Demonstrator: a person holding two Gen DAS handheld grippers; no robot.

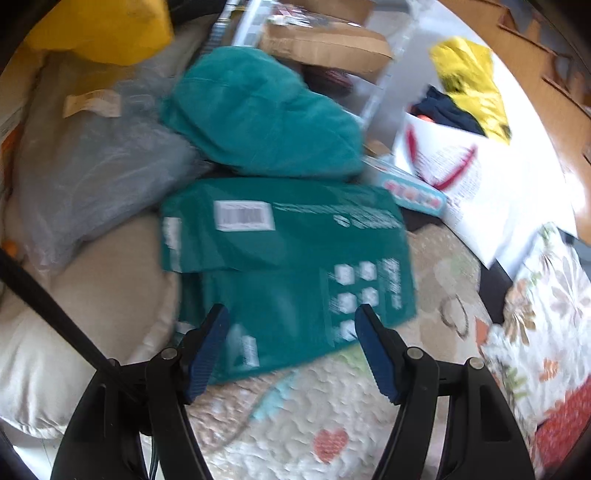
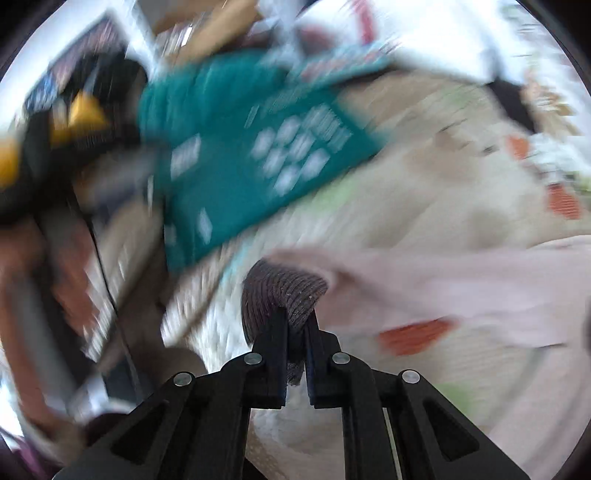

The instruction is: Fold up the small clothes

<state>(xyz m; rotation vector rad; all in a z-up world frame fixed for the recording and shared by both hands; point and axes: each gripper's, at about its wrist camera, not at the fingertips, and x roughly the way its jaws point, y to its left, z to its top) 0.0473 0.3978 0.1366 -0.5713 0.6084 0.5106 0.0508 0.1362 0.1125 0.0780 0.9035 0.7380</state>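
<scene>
My right gripper point(image 2: 295, 317) is shut on the ribbed grey-brown cuff point(image 2: 284, 291) of a small pale pink garment point(image 2: 461, 288). The garment trails to the right over the quilted bedspread point(image 2: 424, 192). The right wrist view is strongly blurred. My left gripper point(image 1: 291, 325) is open and empty, held above the bedspread point(image 1: 314, 413) in front of a flat green package point(image 1: 288, 254). The pink garment does not show in the left wrist view.
A teal cloth bundle point(image 1: 258, 114) lies behind the green package, which also shows in the right wrist view point(image 2: 258, 158). A grey pillow point(image 1: 92, 166), a yellow bag point(image 1: 103, 26), cardboard boxes point(image 1: 325, 40), a white bag point(image 1: 472, 184) and a floral pillow point(image 1: 546, 314) crowd the bed.
</scene>
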